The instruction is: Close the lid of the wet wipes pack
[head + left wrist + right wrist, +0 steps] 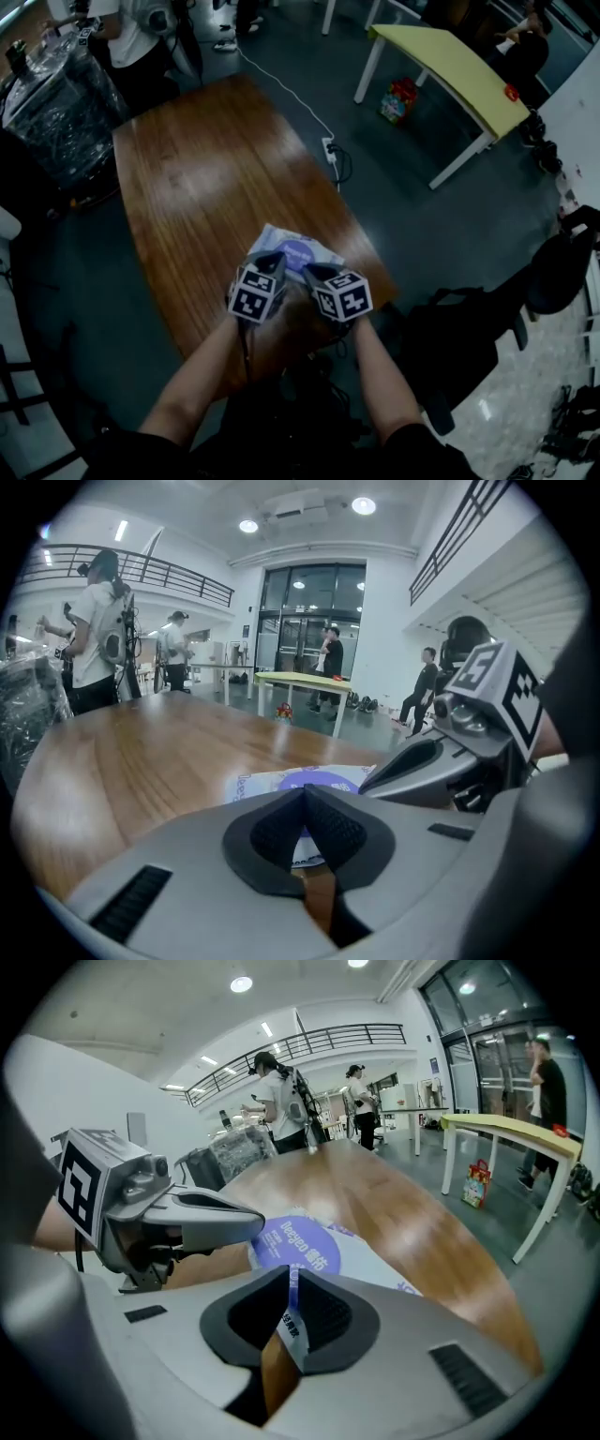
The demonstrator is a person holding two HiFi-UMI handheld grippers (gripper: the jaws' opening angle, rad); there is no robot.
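Note:
The wet wipes pack (298, 251), white with a round purple label (305, 1246), lies flat on the wooden table (197, 178) near its front edge. My right gripper (289, 1277) is shut on the pack's thin lid flap (292, 1324), which stands edge-on between the pads. My left gripper (305, 797) sits just left of it at the pack's near edge. Its pads meet at the tips and I see nothing between them. In the head view both grippers, left (272, 259) and right (313, 273), hover side by side over the pack's near end.
The table's right edge (366, 253) runs close to the pack. A power strip and cable (330, 148) lie on the floor, with a yellow-green table (459, 66) beyond. Dark bags (469, 337) stand to the right, a plastic-wrapped bundle (56, 103) to the left. People stand in the background.

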